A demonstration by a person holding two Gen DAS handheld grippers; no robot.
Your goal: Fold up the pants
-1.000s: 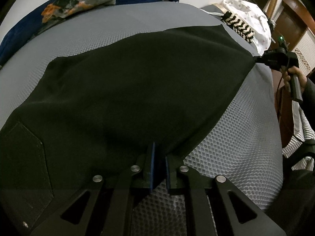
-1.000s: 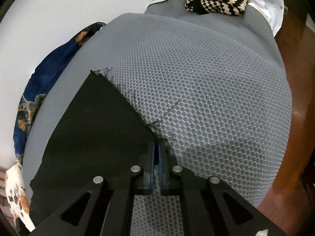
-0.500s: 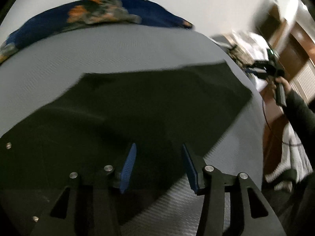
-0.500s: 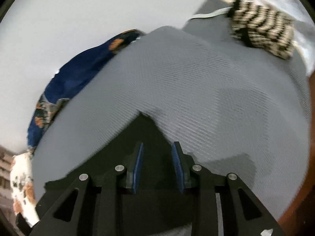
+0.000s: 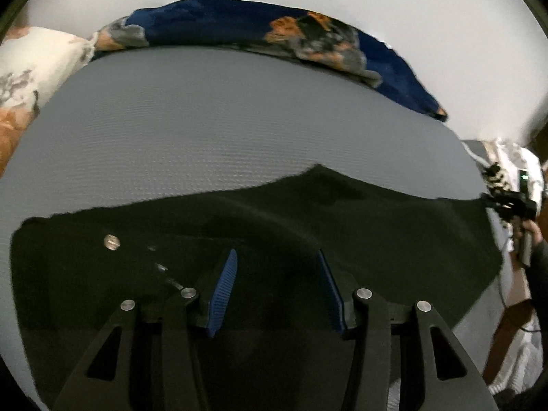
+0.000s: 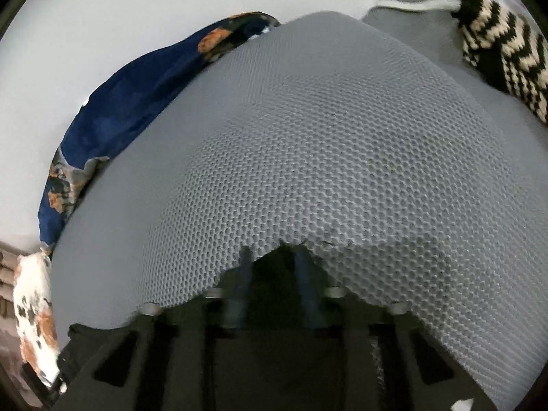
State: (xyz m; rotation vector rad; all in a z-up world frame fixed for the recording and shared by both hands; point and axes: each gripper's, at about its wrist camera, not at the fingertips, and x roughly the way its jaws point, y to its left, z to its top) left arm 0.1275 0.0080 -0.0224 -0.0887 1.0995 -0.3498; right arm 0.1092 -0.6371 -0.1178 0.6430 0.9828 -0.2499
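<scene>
Left wrist view shows the black pants (image 5: 308,239) spread flat over the near part of the grey mesh mattress (image 5: 205,130), their far edge running crosswise. A metal button sits toward the left end. The left gripper (image 5: 275,253) hangs just above the cloth. Its jaws have just been opening and stand apart, with nothing clamped between them. A blue flowered blanket (image 5: 239,17) is bunched along the mattress's far edge against the wall. At the right edge, a hand (image 5: 529,233) holds the right gripper (image 5: 510,205) at the pants' end. In the right wrist view that gripper (image 6: 274,253) is blurred. Its jaws have just been closing yet show apart, with dark cloth (image 6: 274,281) in the gap. A striped knit piece (image 6: 496,41) lies at the far right corner.
</scene>
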